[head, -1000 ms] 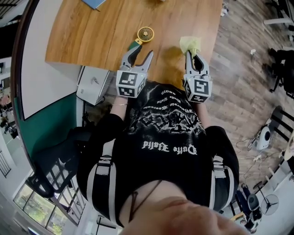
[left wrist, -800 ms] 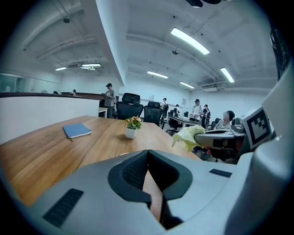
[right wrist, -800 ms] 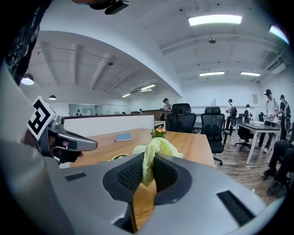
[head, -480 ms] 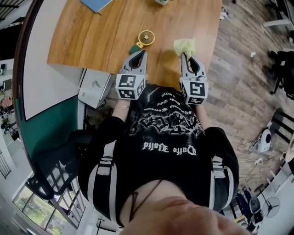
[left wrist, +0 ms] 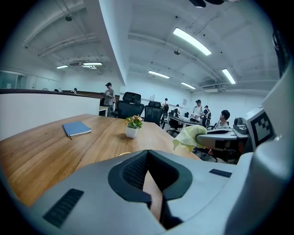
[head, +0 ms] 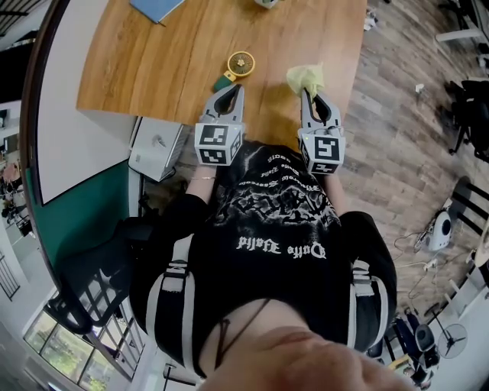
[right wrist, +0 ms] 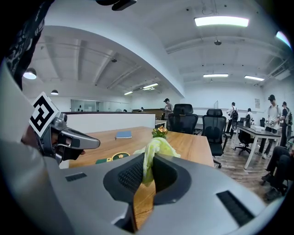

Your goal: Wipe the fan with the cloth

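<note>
Right gripper point(head: 309, 93) pinches the soft, light cloth point(head: 304, 75); left gripper point(head: 231, 89), pressed together and seemingly empty, nears the light fan point(head: 242, 63), best held by its green handle point(head: 226, 77).

Matt wooden table point(head: 153, 69), soft cloth point(head: 304, 76)

Bare desk point(head: 130, 69) wide open left of fan point(head: 239, 65), clear lane between fan and cloth point(head: 305, 76), notebook point(head: 157, 6) and potted plant point(left wrist: 132, 125) far back, fan directly ahead of left tool point(head: 231, 90).
</note>
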Available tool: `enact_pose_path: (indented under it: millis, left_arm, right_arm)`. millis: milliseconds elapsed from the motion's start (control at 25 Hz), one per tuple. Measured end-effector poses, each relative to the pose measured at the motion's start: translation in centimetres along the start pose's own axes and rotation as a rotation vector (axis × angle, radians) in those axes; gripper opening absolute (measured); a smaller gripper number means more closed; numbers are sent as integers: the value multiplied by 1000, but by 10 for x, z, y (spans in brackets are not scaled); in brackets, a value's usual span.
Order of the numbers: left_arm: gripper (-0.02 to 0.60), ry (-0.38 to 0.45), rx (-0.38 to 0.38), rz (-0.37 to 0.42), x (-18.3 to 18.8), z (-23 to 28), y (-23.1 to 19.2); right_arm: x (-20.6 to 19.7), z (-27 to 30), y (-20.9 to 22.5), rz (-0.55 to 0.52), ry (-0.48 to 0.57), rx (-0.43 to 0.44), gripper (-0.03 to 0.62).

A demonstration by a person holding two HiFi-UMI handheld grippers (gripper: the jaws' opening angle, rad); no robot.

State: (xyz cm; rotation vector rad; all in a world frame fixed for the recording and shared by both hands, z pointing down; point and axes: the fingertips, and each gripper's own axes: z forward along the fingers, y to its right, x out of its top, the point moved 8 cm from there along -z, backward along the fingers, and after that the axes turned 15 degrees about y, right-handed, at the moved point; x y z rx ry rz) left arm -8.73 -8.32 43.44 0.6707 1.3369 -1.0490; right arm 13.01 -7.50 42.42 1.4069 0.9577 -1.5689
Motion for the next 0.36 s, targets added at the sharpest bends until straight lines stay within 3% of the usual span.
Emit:
enact_pose_path:
  millis: [360]
  left_arm:
    - [20, -12, 7, -4, -1, 3, -5]
  right_arm:
    - [0, 4, -3, 7, -5, 8, 37]
